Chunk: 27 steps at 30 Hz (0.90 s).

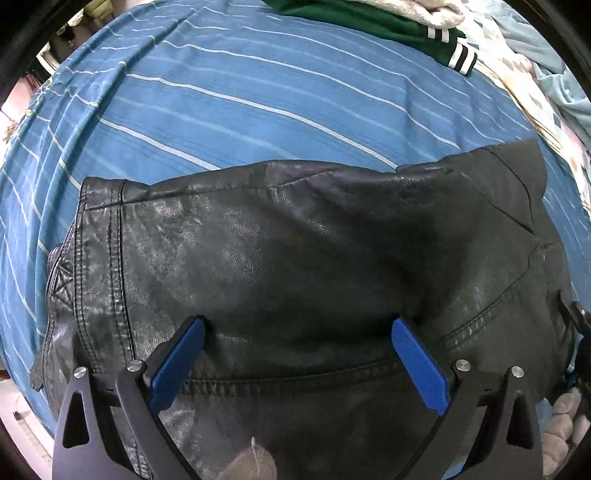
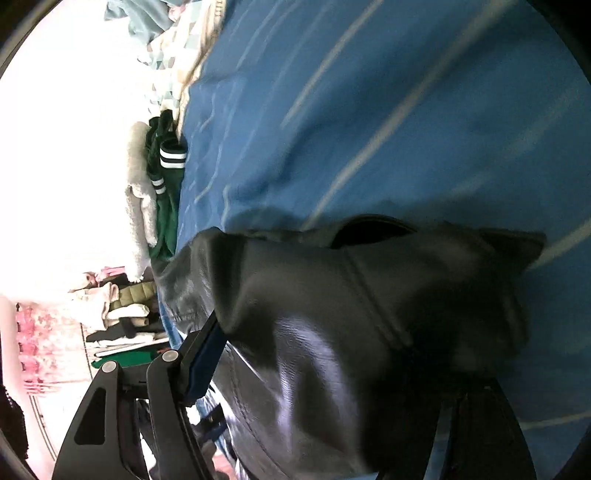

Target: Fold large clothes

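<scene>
Black leather jacket (image 1: pixel 295 258) lies folded on the blue striped bed sheet (image 1: pixel 229 96); left claw (image 1: pixel 299 332) hovers over it, jaws spread wide and empty; right claw (image 2: pixel 332 369) has jacket leather draped between its jaws, grip unclear; green garment (image 1: pixel 369 22) lies beyond.

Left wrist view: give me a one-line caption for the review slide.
Open left tool poised over a folded black leather jacket on a blue striped bedsheet, green garment beyond.

Home bedroom. Bed (image 1: pixel 258 92) covered with a blue striped sheet; patterned quilt (image 1: pixel 524 81) bunched at its far edge, green garment (image 1: pixel 388 26) and fluffy white one beside it, more clothes piled (image 2: pixel 122 314) off the bed's side.
</scene>
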Each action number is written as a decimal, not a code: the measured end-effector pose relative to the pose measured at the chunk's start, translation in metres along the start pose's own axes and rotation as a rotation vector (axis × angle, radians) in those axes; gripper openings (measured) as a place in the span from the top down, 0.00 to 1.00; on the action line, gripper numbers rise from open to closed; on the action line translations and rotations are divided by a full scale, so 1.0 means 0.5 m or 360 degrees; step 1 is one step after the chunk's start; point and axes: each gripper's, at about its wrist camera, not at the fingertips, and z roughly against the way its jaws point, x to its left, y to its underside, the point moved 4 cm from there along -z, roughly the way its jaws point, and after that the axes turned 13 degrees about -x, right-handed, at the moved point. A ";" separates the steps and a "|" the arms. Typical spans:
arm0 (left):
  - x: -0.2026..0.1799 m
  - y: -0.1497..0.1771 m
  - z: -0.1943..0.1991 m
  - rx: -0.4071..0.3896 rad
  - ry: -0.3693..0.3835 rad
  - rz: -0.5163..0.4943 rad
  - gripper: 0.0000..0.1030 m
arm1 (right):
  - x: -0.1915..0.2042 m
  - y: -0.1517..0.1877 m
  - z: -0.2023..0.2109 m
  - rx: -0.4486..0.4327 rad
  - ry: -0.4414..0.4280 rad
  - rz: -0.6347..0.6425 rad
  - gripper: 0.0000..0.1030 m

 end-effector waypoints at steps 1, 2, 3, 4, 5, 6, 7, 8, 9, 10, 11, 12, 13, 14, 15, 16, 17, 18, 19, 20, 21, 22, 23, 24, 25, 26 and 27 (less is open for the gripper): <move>0.004 -0.003 -0.002 0.0009 -0.0001 -0.0003 0.00 | 0.014 0.004 0.000 -0.0004 -0.0020 0.0008 0.70; 0.006 -0.006 -0.004 0.0021 -0.0002 -0.0001 0.00 | 0.025 0.001 0.007 -0.0026 -0.0050 0.0019 0.75; 0.006 -0.012 -0.009 0.0033 -0.0002 0.0002 0.00 | 0.049 0.001 0.020 -0.0048 -0.0085 0.0041 0.77; 0.005 -0.014 -0.014 0.0052 -0.0002 0.0004 0.00 | 0.069 0.001 0.027 -0.0058 -0.0107 0.0066 0.78; 0.007 -0.016 -0.017 0.0069 0.0000 0.0004 0.00 | 0.094 0.005 0.037 -0.0066 -0.0132 0.0110 0.80; 0.009 -0.019 -0.020 0.0085 0.0005 0.0011 0.00 | 0.125 0.012 0.049 -0.0069 -0.0155 0.0170 0.80; 0.006 -0.029 -0.029 0.0096 0.0010 0.0018 0.00 | 0.156 0.021 0.060 -0.0065 -0.0178 0.0228 0.80; 0.008 -0.038 -0.033 0.0102 0.0017 0.0026 0.00 | 0.187 0.031 0.071 -0.0055 -0.0199 0.0284 0.81; 0.011 -0.043 -0.033 0.0104 0.0026 0.0033 0.00 | 0.229 0.048 0.082 -0.0041 -0.0226 0.0365 0.81; 0.012 -0.047 -0.036 0.0102 0.0033 0.0032 0.00 | 0.259 0.060 0.084 -0.0028 -0.0239 0.0417 0.81; 0.014 -0.049 -0.034 0.0100 0.0041 0.0029 0.00 | 0.296 0.077 0.087 -0.0007 -0.0255 0.0485 0.81; 0.019 -0.052 -0.033 0.0099 0.0047 0.0037 0.00 | 0.342 0.103 0.090 0.0026 -0.0278 0.0586 0.81; 0.033 -0.048 -0.021 0.0100 0.0043 0.0072 0.00 | 0.375 0.123 0.090 0.0045 -0.0282 0.0662 0.81; 0.049 -0.050 -0.007 0.0101 0.0018 0.0121 0.01 | 0.402 0.142 0.090 0.0066 -0.0288 0.0723 0.81; 0.064 -0.050 0.013 0.0092 0.0005 0.0167 0.02 | 0.443 0.173 0.086 0.0106 -0.0295 0.0821 0.81; 0.089 -0.052 0.041 0.0067 0.0003 0.0238 0.02 | 0.467 0.192 0.082 0.0127 -0.0295 0.0879 0.81; 0.120 -0.052 0.073 0.0031 -0.0013 0.0304 0.02 | 0.491 0.220 0.081 0.0158 -0.0300 0.0956 0.81; 0.157 -0.049 0.109 -0.0008 -0.0039 0.0363 0.02 | 0.519 0.254 0.073 0.0198 -0.0307 0.1036 0.81; 0.189 -0.043 0.138 -0.0035 -0.0062 0.0409 0.02 | 0.545 0.287 0.061 0.0232 -0.0304 0.1105 0.81; 0.234 -0.033 0.174 -0.0066 -0.0099 0.0476 0.02 | 0.570 0.324 0.048 0.0277 -0.0306 0.1171 0.81; 0.267 -0.023 0.201 -0.0080 -0.0131 0.0531 0.02 | 0.596 0.380 0.028 0.0346 -0.0312 0.1247 0.81; 0.316 -0.003 0.233 -0.0088 -0.0176 0.0609 0.02 | 0.608 0.418 0.017 0.0388 -0.0314 0.1296 0.81; 0.362 0.021 0.259 -0.0085 -0.0223 0.0681 0.01 | 0.626 0.480 -0.009 0.0465 -0.0312 0.1373 0.81; 0.394 0.044 0.275 -0.0077 -0.0258 0.0731 0.01 | 0.639 0.526 -0.030 0.0514 -0.0309 0.1419 0.81; 0.433 0.081 0.294 -0.0064 -0.0302 0.0788 0.02 | 0.640 0.583 -0.045 0.0566 -0.0304 0.1464 0.81; 0.467 0.111 0.308 -0.0047 -0.0357 0.0829 0.02 | 0.643 0.642 -0.071 0.0622 -0.0291 0.1532 0.81; 0.497 0.145 0.319 -0.0027 -0.0417 0.0869 0.02 | 0.638 0.719 -0.111 0.0693 -0.0250 0.1615 0.81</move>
